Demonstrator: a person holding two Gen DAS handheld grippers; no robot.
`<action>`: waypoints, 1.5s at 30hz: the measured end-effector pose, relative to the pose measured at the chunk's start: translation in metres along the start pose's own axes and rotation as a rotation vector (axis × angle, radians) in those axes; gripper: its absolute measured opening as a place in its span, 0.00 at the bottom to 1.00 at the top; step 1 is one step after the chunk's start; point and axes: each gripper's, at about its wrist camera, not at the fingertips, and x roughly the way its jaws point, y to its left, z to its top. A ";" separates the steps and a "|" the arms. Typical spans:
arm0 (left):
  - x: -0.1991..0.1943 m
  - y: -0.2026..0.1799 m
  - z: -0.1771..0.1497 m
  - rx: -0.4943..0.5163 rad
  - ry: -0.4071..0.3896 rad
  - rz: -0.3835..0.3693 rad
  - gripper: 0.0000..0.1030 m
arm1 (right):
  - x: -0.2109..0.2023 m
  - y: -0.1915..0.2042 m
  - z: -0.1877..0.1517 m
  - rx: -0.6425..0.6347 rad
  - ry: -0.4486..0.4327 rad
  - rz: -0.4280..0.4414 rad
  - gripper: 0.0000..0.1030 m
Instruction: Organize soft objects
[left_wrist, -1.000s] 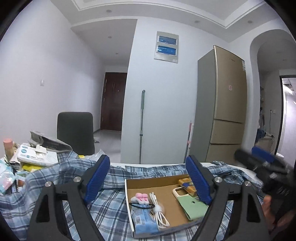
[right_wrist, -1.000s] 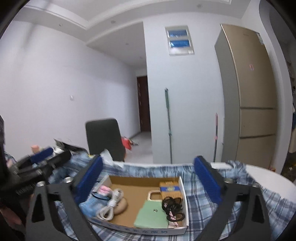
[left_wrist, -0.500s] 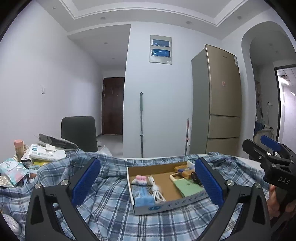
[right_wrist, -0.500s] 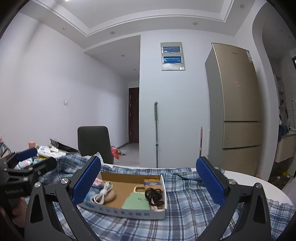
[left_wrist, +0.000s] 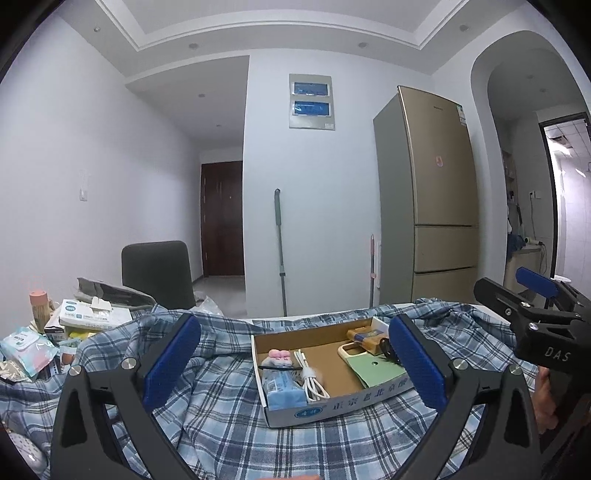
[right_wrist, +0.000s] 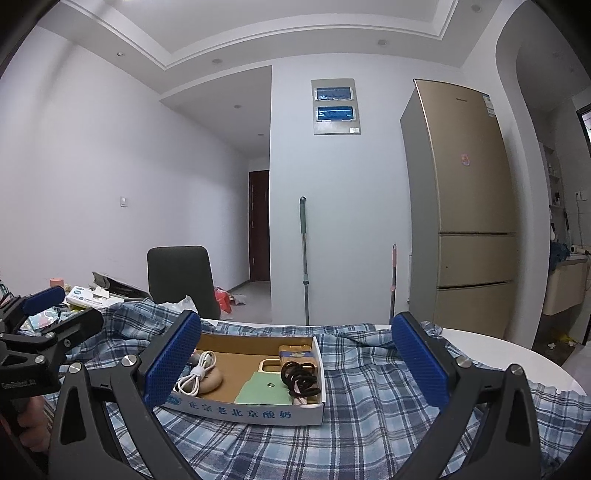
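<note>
A shallow cardboard box (left_wrist: 314, 410) (right_wrist: 251, 411) rests on a blue plaid cloth (left_wrist: 221, 424) (right_wrist: 369, 387) spread over the table. It holds a pink soft item (left_wrist: 279, 356), a blue packet (left_wrist: 282, 386), a white cable (left_wrist: 310, 376) (right_wrist: 197, 371), a green phone case (left_wrist: 371, 369) (right_wrist: 264, 391) and black hair ties (right_wrist: 299, 374). My left gripper (left_wrist: 291, 365) is open and empty, held back from the box. My right gripper (right_wrist: 295, 362) is open and empty, also short of the box. Each gripper shows in the other's view: right (left_wrist: 535, 314), left (right_wrist: 44, 321).
Tissue boxes, packets and a pink cup (left_wrist: 38, 301) crowd the table's left side. A dark chair (left_wrist: 159, 275) stands behind the table. A tall gold fridge (right_wrist: 465, 206), a mop (right_wrist: 304, 258) and a doorway are at the back. The white tabletop (right_wrist: 517, 354) shows at the right.
Both grippers have drawn back from the box and levelled out. The box now looks smaller and sits farther ahead. Both stay open and empty.
</note>
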 end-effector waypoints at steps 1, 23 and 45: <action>-0.001 0.000 0.000 0.000 -0.003 -0.002 1.00 | 0.000 0.000 0.000 0.002 0.002 0.002 1.00; 0.003 0.001 0.002 0.004 0.007 -0.004 1.00 | -0.001 -0.003 0.000 0.015 -0.001 0.009 1.00; 0.004 0.000 -0.001 0.008 0.013 -0.005 1.00 | 0.005 -0.007 0.000 0.032 0.032 0.006 1.00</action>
